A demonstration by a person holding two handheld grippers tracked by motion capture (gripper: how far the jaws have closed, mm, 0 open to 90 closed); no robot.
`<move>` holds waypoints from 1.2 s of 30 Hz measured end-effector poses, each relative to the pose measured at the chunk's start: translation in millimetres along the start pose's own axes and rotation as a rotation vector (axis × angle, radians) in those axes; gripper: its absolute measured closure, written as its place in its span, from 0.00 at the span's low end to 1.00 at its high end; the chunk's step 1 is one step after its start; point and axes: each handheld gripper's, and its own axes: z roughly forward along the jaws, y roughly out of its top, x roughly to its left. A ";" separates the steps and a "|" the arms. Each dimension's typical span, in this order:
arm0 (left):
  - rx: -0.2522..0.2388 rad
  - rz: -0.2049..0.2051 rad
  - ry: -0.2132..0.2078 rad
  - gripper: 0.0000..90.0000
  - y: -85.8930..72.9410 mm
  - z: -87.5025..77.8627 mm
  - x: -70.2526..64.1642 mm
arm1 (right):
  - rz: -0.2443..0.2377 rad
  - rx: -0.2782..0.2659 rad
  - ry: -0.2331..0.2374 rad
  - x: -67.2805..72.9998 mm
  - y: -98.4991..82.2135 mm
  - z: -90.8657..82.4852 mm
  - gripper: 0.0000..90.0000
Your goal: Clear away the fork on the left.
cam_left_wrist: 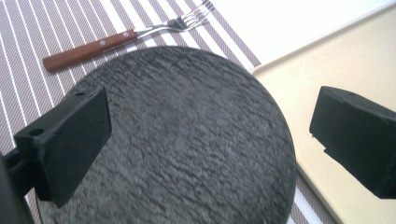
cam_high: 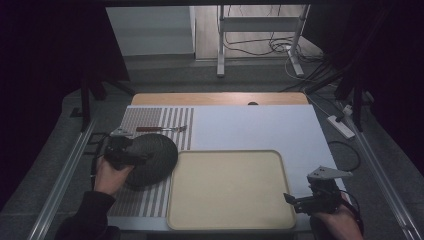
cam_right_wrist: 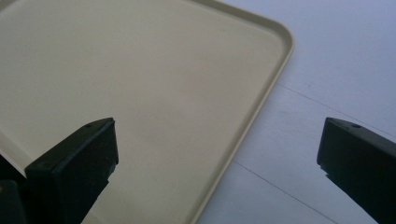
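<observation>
Left gripper view is showing the left tool (cam_left_wrist: 205, 144) hovering wide over the dark plate (cam_left_wrist: 187, 140) — probably approaching a grasp, needing its rim — while the right tool (cam_right_wrist: 217, 170) is waiting wide by the tray (cam_right_wrist: 140, 84).

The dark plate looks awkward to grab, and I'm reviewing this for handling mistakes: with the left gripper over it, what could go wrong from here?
1. The dark plate lies flat on the striped mat, so the open left gripper may slip off its rim.
2. The plate's edge sits close against the beige tray; pushing it could knock or ride over the tray's rim.
3. The fork lies just beyond the plate and could get swept away.
</observation>
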 end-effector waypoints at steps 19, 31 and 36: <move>0.036 0.018 0.019 0.00 32.7 34.4 11.0 | -0.004 0.003 0.003 0.2 0.1 0.3 0.00; 0.065 0.040 0.017 0.00 52.1 61.4 19.3 | -0.003 0.005 0.008 -0.2 0.0 0.5 0.00; 0.076 0.040 0.019 0.00 60.7 72.7 22.4 | -0.002 0.005 0.010 -0.3 0.0 0.5 0.00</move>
